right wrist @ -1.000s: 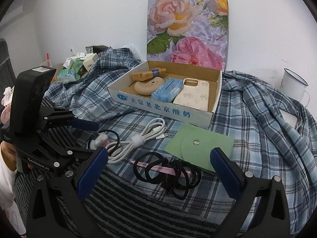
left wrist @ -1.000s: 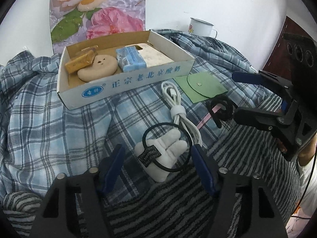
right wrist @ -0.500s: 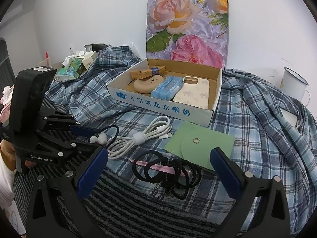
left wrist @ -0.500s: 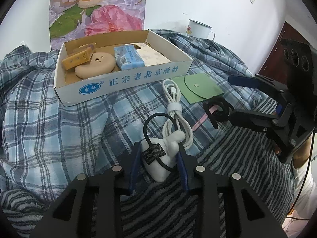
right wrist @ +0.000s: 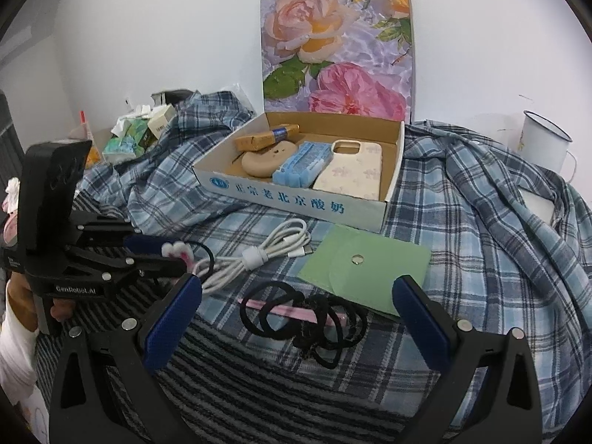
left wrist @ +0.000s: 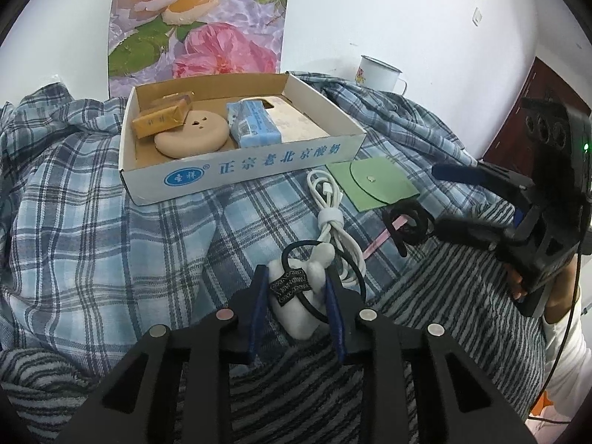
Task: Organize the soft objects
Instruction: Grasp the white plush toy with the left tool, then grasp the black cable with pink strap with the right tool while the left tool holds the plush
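Note:
My left gripper point(left wrist: 296, 281) is shut on a white plush hair tie point(left wrist: 301, 296) with a black elastic loop and lifts it just off the plaid cloth; it also shows in the right wrist view point(right wrist: 177, 251). My right gripper point(right wrist: 296, 296) is open and empty above a tangle of black hair ties point(right wrist: 307, 318) lying on a pink strip. The open cardboard box point(left wrist: 240, 170) holds a yellow packet, a tan round plush, a blue tissue pack point(left wrist: 255, 127) and a phone case point(right wrist: 351, 170).
A coiled white cable point(left wrist: 333, 222) and a green pouch point(right wrist: 366, 266) lie in front of the box. A white enamel mug point(right wrist: 544, 144) stands at the back right. Tissue clutter point(right wrist: 129, 137) sits at the back left. A flowered board point(right wrist: 333, 48) leans on the wall.
My left gripper closed from open onto the white plush hair tie and raised it slightly. My right gripper stayed open over the black hair ties.

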Available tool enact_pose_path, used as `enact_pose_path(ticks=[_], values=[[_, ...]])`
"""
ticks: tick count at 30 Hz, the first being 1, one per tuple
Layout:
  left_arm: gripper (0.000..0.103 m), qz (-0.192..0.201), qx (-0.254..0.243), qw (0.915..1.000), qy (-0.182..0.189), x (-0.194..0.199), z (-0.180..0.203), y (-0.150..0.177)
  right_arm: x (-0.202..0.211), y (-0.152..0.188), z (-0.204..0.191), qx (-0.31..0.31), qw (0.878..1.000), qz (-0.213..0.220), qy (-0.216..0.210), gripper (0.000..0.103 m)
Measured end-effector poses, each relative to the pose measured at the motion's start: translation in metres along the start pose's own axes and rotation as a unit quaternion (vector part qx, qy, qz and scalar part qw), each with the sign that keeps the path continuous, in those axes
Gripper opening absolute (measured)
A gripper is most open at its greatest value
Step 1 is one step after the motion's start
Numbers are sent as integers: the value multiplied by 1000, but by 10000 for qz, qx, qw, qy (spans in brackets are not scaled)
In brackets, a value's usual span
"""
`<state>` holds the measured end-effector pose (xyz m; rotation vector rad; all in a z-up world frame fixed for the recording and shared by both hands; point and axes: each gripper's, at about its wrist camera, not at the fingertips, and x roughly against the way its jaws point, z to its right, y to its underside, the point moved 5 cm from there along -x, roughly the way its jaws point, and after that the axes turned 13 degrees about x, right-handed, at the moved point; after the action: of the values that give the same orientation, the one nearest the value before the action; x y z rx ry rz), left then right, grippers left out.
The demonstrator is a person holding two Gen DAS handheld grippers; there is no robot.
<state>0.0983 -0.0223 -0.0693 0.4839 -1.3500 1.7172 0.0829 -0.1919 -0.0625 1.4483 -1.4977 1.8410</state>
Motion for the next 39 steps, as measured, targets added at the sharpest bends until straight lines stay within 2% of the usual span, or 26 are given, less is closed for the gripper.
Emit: enact_pose_path(ticks=[8, 13, 15, 21, 23, 24, 29, 34, 39], values=[[31, 124, -3, 9999, 22, 5, 1, -1, -36, 18, 2, 61, 9944, -1044, 167, 103], [31, 127, -10, 9999, 8, 5, 0, -1, -45, 23, -4, 260, 9921, -1221, 154, 101], [31, 130, -7, 9999, 36, 5, 1, -1, -44, 23, -3, 224, 9928, -1172, 127, 93], [31, 127, -8, 9999, 22, 5, 1, -1, -39, 20, -2, 167, 9947, -1011, 116, 62], [31, 127, -8, 9999, 26, 5, 1, -1, -37, 19, -2, 143, 9952, -962, 93, 41], [31, 128, -9, 9999, 21, 5, 1, -1, -37, 19, -2, 132, 9955, -938, 75, 37], [31, 132, 1, 9999, 23, 5, 0, -1, -33, 16, -4, 152, 9966, -811, 58, 26], [31, 169, 21, 9998, 44, 7, -2, -2, -23, 11, -7, 270, 9979, -553, 215, 19], [31, 277, 33, 9996, 67, 12, -1, -3, -10, 5, -7, 328, 9989, -213, 265, 17]])
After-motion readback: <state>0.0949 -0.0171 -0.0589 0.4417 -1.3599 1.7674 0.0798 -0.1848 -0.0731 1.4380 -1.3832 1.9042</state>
